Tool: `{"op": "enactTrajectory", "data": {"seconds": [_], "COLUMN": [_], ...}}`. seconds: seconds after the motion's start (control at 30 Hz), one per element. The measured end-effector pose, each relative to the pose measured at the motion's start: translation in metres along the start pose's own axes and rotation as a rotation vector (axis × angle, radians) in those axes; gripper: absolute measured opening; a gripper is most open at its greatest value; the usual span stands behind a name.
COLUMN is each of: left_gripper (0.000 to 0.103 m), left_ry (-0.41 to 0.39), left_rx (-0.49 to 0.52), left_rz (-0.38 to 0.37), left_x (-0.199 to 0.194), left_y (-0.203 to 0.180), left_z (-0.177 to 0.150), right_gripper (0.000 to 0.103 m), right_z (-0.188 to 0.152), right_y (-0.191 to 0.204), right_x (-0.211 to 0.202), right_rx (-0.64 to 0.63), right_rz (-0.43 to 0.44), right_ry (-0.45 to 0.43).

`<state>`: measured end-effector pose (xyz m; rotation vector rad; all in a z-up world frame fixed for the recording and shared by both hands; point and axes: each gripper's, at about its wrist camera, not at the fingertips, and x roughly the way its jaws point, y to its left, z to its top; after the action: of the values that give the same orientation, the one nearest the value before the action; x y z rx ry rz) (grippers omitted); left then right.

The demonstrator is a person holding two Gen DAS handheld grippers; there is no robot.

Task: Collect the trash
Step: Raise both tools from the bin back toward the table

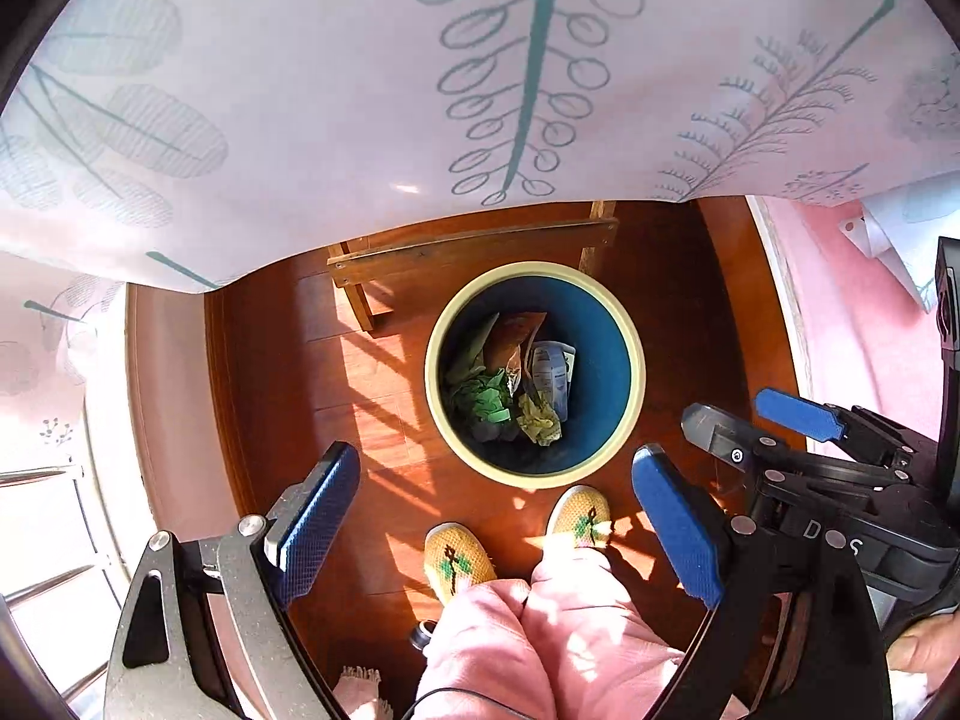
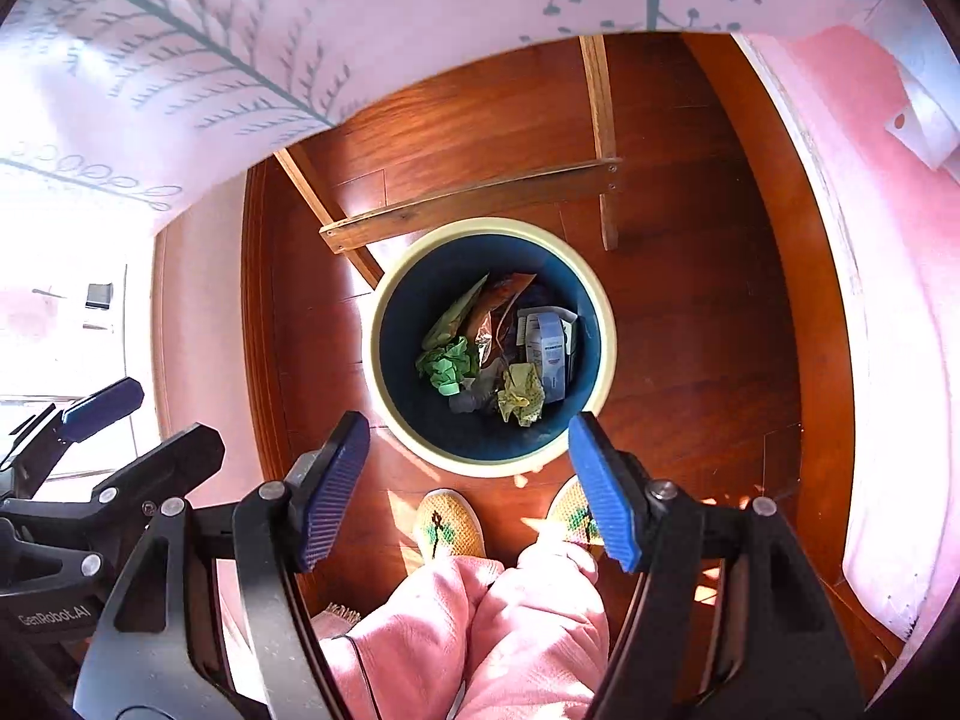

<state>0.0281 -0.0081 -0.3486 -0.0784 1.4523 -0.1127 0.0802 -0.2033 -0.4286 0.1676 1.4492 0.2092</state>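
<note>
A blue bin with a cream rim [image 1: 534, 269] [image 2: 492, 225] stands on the wooden floor, seen from straight above. Inside lie a crumpled green paper [image 1: 483, 399] [image 2: 447, 363], a yellow-green crumple [image 1: 540, 417] [image 2: 522, 399], a white box [image 1: 549, 369] [image 2: 546, 348] and a brown wrapper [image 1: 510, 342] [image 2: 501, 306]. My left gripper [image 1: 495, 453] [image 2: 168, 414] hangs above the bin's near rim, open and empty. Just to its right my right gripper [image 2: 468, 421] [image 1: 726, 407] is also open, with nothing between its blue pads.
A table with a leaf-print cloth [image 1: 360, 90] [image 2: 180, 30] overhangs the bin's far side, its wooden crossbar [image 1: 474, 249] [image 2: 474, 204] right behind the rim. A person's yellow slippers [image 1: 456, 558] [image 2: 447, 525] and pink trousers [image 1: 540, 648] stand just before the bin. A pink surface [image 2: 888, 360] borders the floor on the right.
</note>
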Motion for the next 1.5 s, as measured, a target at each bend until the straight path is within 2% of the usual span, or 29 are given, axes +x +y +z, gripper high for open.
{"op": "enactTrajectory", "data": {"seconds": [0.2, 0.47, 0.7, 0.93, 1.13, 1.27, 1.4, 1.5], "left_gripper": [0.093, 0.093, 0.093, 0.093, 0.093, 0.093, 0.093, 0.093], "left_ry": [-0.046, -0.204, -0.367, -0.463, -0.511, -0.528, -0.528, -0.514], "left_rx": [-0.006, -0.046, -0.125, -0.232, -0.321, -0.305, -0.276, -0.268], "left_rz": [-0.017, 0.016, 0.094, 0.106, 0.107, 0.119, 0.156, 0.135], "left_x": [-0.088, -0.222, -0.333, -0.417, -0.459, -0.475, -0.482, -0.478], "left_y": [-0.006, -0.001, 0.011, 0.024, 0.036, 0.043, 0.06, 0.082], "left_z": [-0.005, 0.007, 0.027, 0.049, 0.065, 0.085, 0.124, 0.162], "right_gripper": [0.066, 0.066, 0.066, 0.066, 0.066, 0.066, 0.066, 0.066], "right_z": [-0.003, 0.0, 0.016, 0.052, 0.093, 0.126, 0.168, 0.2], "right_y": [0.02, 0.05, 0.071, 0.093, 0.123, 0.142, 0.165, 0.18], "right_x": [-0.077, -0.184, -0.264, -0.342, -0.385, -0.405, -0.407, -0.398], "right_rx": [-0.033, -0.127, -0.211, -0.307, -0.393, -0.41, -0.411, -0.41], "right_rz": [0.005, 0.019, 0.043, 0.071, 0.102, 0.13, 0.152, 0.14], "right_ry": [-0.021, -0.087, -0.185, -0.323, -0.412, -0.451, -0.459, -0.476]}}
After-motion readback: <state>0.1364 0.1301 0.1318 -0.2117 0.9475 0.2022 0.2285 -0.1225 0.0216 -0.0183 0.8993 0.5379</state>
